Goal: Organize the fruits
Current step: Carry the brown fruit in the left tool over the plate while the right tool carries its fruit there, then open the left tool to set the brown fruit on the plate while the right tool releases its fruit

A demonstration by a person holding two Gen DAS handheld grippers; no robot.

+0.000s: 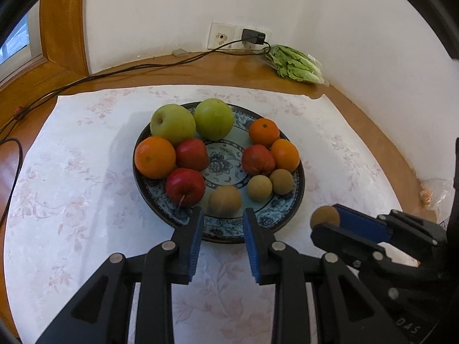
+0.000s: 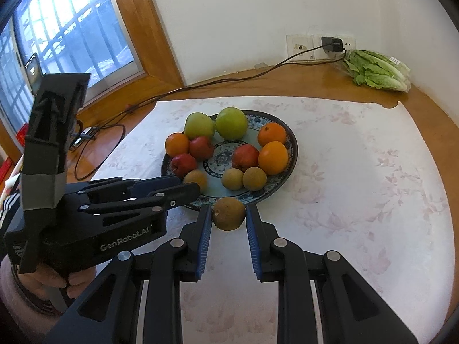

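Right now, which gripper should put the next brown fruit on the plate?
Right. The right gripper already has the loose brown fruit between its pads, just short of the plate rim. The left gripper is open with nothing in it, over the near rim.

Plate (image 1: 289,215): blue-patterned, holding green apples, red apples, oranges, brown fruits in groups.
Held brown fruit (image 2: 229,213): round, between the fingers, beside plate's near rim.

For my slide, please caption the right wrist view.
Right gripper holds a brown fruit beside the plate.
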